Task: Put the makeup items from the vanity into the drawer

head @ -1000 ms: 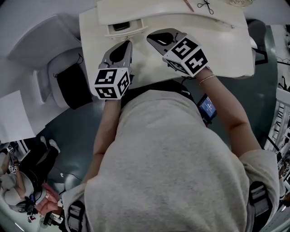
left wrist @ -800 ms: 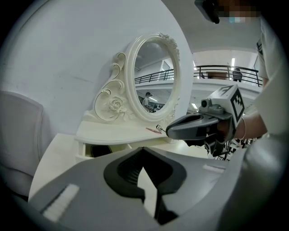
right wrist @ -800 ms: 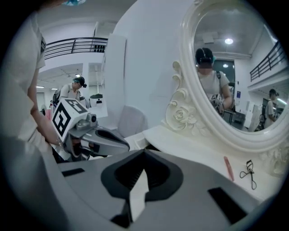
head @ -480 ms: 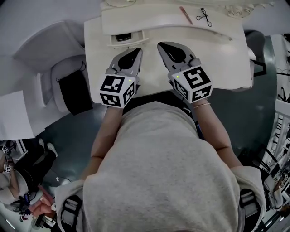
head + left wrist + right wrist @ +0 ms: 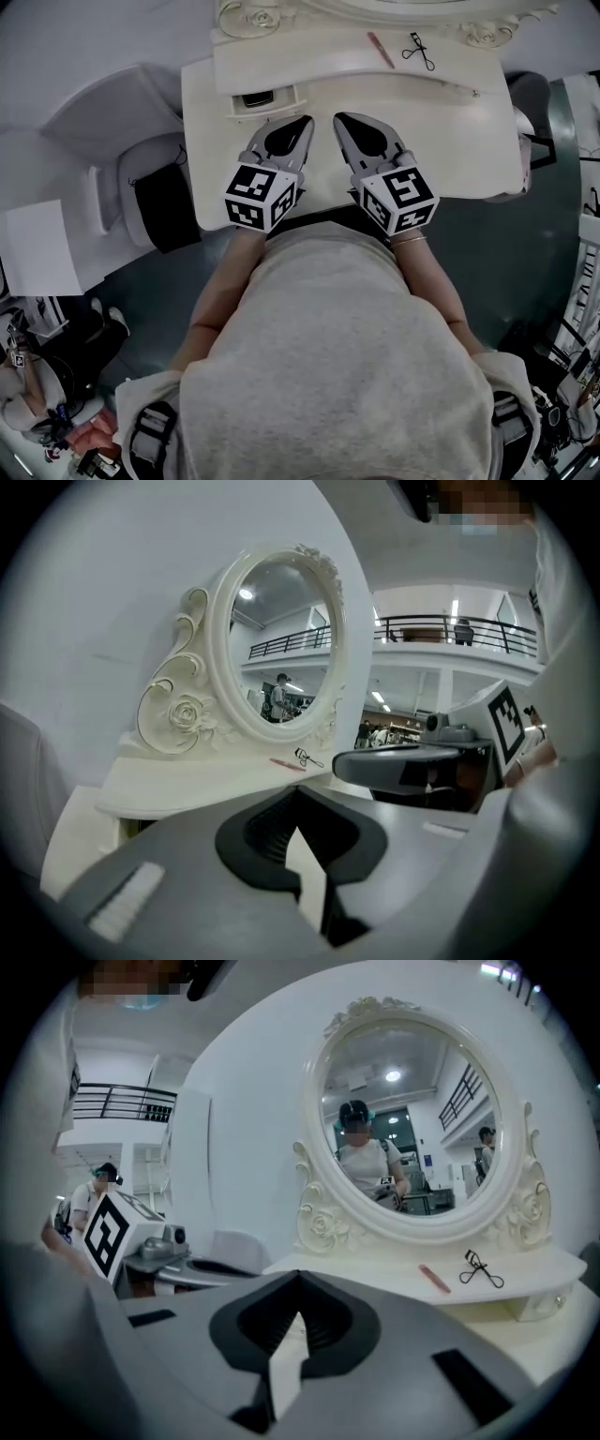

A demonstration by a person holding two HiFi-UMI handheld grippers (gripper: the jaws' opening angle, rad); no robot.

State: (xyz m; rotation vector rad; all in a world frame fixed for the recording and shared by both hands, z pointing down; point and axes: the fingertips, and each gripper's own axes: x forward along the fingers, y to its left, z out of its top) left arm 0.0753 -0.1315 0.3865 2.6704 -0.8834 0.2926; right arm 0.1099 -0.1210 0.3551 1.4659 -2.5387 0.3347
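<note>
Hovering above the desk, my left gripper and right gripper keep their fingers clenched, empty. The pink pencil and eyelash curler lie on the raised shelf, right of the open drawer.

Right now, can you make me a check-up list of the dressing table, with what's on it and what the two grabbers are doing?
Surface: white vanity tabletop, bare around the grippers.
Job's things: thin pink stick and black eyelash curler lie apart on the raised back shelf. The small white drawer is partly open, with something dark inside, too small to tell.
Clutter: black bag-like thing on a white seat left of the vanity.
Grippers: left gripper and right gripper are both shut and empty, side by side over the tabletop.
Cables: nothing seen.
Surroundings: oval mirror in a carved white frame; grey floor.
</note>
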